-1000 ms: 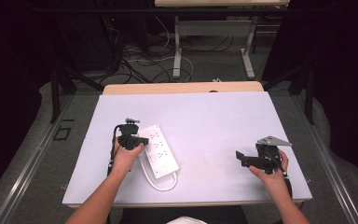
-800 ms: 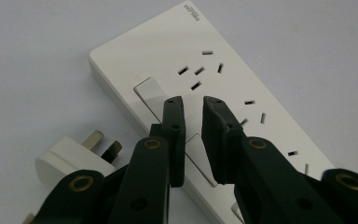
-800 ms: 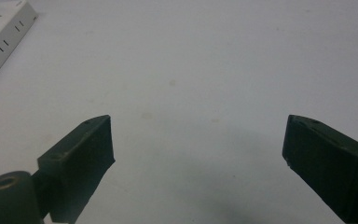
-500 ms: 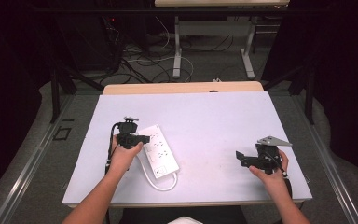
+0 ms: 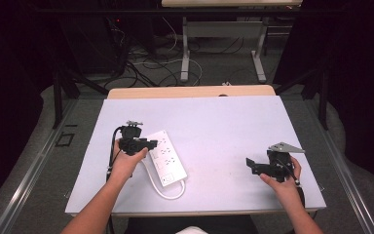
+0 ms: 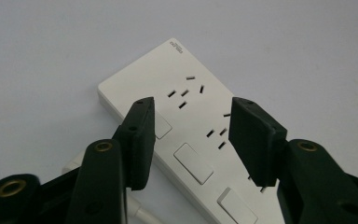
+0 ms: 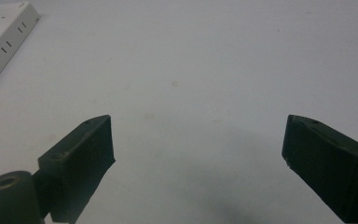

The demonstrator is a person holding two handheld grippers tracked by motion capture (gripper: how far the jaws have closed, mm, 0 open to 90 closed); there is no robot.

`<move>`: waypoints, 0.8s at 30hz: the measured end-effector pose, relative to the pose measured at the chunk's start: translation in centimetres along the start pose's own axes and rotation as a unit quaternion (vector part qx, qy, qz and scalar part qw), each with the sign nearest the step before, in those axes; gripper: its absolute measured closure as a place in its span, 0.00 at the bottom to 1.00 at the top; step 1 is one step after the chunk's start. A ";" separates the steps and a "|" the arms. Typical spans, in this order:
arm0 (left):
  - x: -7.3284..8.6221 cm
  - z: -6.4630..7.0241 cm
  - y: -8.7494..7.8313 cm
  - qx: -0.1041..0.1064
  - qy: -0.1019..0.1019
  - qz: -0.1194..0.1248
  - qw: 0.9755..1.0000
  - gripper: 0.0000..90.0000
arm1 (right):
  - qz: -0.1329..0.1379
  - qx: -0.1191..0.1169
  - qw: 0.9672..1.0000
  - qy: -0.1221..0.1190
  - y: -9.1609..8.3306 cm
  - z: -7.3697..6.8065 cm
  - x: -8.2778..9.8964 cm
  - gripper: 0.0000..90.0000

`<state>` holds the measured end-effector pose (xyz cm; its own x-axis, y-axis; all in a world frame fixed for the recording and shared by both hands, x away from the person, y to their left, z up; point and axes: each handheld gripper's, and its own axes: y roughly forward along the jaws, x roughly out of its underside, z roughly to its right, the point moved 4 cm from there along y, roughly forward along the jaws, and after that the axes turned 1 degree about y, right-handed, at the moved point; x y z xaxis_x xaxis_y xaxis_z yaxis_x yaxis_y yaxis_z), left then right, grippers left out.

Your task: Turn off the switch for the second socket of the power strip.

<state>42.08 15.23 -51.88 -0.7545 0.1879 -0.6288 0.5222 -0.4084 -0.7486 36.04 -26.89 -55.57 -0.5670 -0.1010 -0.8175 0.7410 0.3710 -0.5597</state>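
- The left gripper (image 6: 191, 135) has just been opening its jaws, about halfway apart now, hovering over the white power strip (image 6: 200, 135), gripping nothing.
- Strip's near end and cord (image 6: 137, 212) get cut off behind the jaws.
- The right gripper (image 7: 198, 154) gapes wide over bare table (image 7: 223, 60), well apart.

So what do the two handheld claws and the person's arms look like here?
Both are black, with brass-coloured screw bushings. The left claw has two flat rectangular black pads and a black cable looping behind it. The right claw has similar black block pads, and the high view shows a grey three-cornered plate on top of it. The forearms are bare, with no sleeves in view.
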 end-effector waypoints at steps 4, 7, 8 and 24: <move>-0.2 0.0 -0.4 -0.004 0.009 0.006 1.000 0.51 | 0.000 0.000 1.000 -0.001 0.0 0.0 0.0 0.09; -0.3 0.1 -0.8 -0.004 0.018 0.007 1.000 0.48 | 0.002 0.001 1.000 0.000 0.0 0.0 -0.1 0.09; -0.3 0.1 -0.9 -0.003 0.021 0.008 1.000 0.47 | 0.002 0.001 1.000 -0.001 0.0 0.0 -0.1 0.09; -0.6 -0.1 -2.5 -0.005 0.064 0.033 0.997 0.38 | 0.001 0.001 1.000 0.001 -0.1 -0.1 -0.1 0.09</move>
<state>41.30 16.24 -49.63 -0.6620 0.2735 -0.6978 0.5730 -0.4155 -0.7064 36.01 -26.82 -55.47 -0.5660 -0.0979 -0.8186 0.7429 0.3700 -0.5579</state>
